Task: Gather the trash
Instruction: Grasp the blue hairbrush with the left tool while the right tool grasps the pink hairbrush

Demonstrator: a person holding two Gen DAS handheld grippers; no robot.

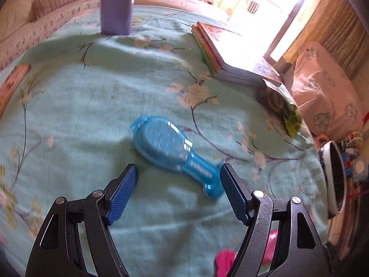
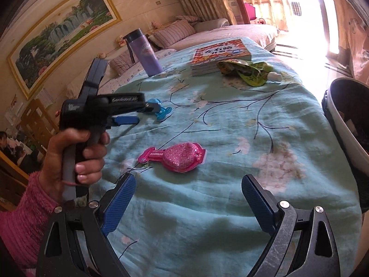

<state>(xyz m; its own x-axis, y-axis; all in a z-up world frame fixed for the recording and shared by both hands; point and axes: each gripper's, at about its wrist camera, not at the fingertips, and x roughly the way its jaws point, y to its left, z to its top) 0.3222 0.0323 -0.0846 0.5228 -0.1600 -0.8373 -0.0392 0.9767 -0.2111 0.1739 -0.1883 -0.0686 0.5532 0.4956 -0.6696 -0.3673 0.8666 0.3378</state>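
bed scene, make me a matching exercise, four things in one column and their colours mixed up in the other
Things:
1. bottle
2. wrapper by the left gripper
3. wrapper ahead of the right gripper
4. pouch beside the books

Colours:
A. pink
B. green
C. purple
D. blue

Pairs: 1-C, 2-D, 3-A, 4-B

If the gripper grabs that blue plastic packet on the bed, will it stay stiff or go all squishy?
The blue packet looks like thin moulded plastic, so it is probably light and may flex or crackle when squeezed. Its shiny surface could be slippery. It lies flat on the soft bedspread, so it seems unlikely to roll.
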